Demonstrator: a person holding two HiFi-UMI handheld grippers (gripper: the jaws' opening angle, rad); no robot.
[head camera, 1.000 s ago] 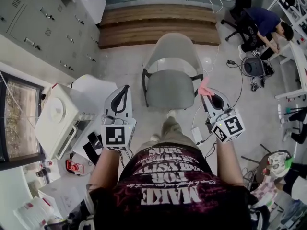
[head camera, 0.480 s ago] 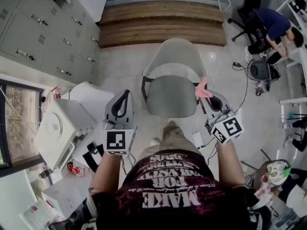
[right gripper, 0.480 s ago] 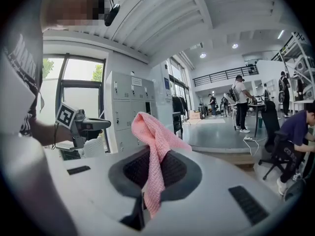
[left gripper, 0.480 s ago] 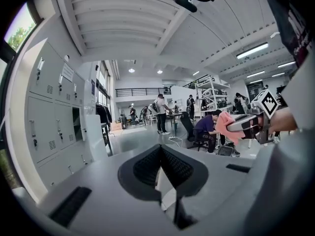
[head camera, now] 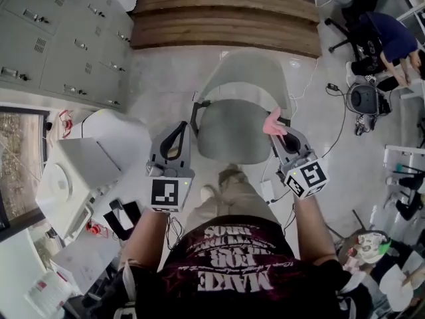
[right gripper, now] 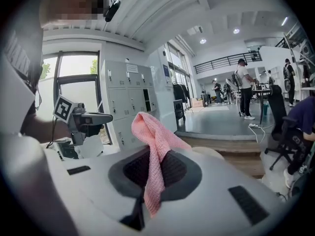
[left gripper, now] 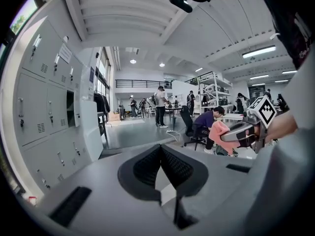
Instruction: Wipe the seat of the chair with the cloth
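My right claw is clenched on the pink knitted cloth at the grey chair seat's three o'clock, which I judge light, limp and best pinched mid-fold, while my left claw is closed on nothing.

The chair stands between the left gripper and the right gripper, which holds the cloth. Steps lie behind it.

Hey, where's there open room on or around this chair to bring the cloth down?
The seat is bare all over, bordered by the backrest ahead, the armrests at the sides and the person's leg in front. The floor between the backrest and the wooden steps is bare too. It is crowded by the white machine at left and the cables at right.
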